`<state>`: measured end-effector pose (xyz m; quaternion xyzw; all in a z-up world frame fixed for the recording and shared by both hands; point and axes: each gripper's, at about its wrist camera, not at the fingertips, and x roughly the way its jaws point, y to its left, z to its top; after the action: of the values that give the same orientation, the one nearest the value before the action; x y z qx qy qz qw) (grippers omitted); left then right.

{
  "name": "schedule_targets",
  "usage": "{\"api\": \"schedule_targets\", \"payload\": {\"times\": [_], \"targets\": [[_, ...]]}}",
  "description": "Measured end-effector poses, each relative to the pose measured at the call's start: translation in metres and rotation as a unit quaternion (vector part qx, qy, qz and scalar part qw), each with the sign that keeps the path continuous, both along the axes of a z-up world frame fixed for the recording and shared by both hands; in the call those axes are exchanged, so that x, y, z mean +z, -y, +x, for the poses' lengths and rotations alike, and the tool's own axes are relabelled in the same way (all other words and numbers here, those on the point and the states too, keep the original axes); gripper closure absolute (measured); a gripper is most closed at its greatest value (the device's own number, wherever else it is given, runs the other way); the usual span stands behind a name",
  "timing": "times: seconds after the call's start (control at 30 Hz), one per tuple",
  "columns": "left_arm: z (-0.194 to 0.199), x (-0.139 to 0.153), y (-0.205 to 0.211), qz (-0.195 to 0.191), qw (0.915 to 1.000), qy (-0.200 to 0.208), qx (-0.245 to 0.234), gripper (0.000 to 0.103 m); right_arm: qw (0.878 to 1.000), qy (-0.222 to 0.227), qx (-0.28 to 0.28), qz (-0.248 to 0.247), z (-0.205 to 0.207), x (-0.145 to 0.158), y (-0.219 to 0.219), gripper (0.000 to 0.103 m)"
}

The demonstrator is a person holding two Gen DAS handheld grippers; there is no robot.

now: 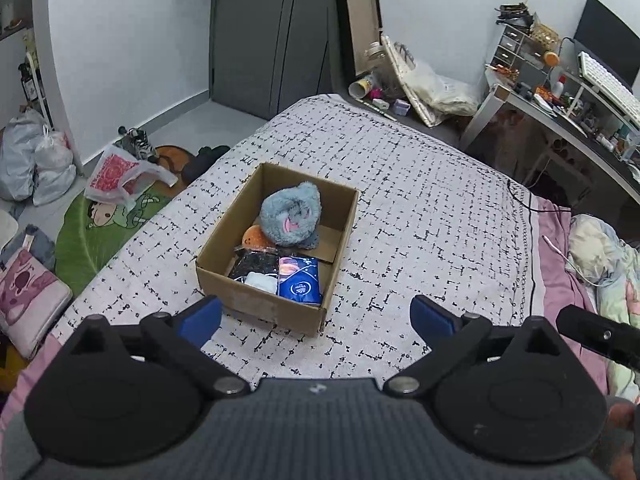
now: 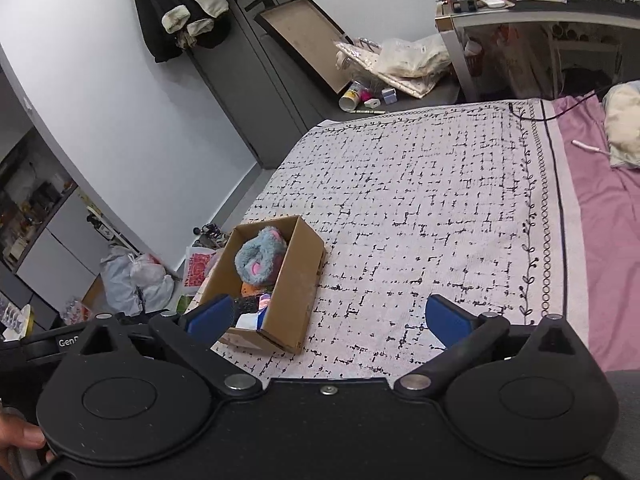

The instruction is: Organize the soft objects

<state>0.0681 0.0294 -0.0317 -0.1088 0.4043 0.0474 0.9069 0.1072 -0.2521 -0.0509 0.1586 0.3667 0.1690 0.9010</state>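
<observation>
Seen from above, a bed spread with a white blanket (image 1: 420,208) crossed by broken black grid lines fills most of both views, a pink sheet (image 2: 608,208) showing along its far side; near the blanket's left edge sits an open cardboard box (image 1: 340,216), resting flat on the cover and holding all the soft objects in sight; a fluffy grey-blue plush toy (image 1: 291,212) with a pink patch lies toward the box's far end, an orange ball (image 1: 254,237) tucked against it at the left wall; closer to the camera, a dark speckled packet (image 1: 256,264), a blue tissue pack (image 1: 300,280) and a small white item (image 1: 262,281) lie side by side along the near wall; the left gripper (image 1: 316,318) hovers just short of the box, its blue fingers spread wide with nothing between them; the right gripper (image 2: 326,318), likewise held apart and empty, hangs over the blanket with the box beside its left finger; beyond the bed, a cluttered desk (image 1: 560,108), a grey door (image 1: 264,32) and plastic bags (image 1: 36,160) on the floor frame the room.
</observation>
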Motion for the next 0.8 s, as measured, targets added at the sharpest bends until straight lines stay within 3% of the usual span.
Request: {"api": "schedule_targets", "payload": {"times": [0.4, 0.8], "targets": [[-0.024, 0.026, -0.004, 0.001, 0.9997, 0.023, -0.010, 0.003, 0.999, 0.023, -0.013, -0.023, -0.019, 0.029, -0.003, 0.000], [-0.041, 0.037, -0.003, 0.005, 0.9992, 0.035, -0.019, 0.003, 0.999, 0.041, 0.002, -0.031, -0.035, 0.038, -0.014, 0.000]]}}
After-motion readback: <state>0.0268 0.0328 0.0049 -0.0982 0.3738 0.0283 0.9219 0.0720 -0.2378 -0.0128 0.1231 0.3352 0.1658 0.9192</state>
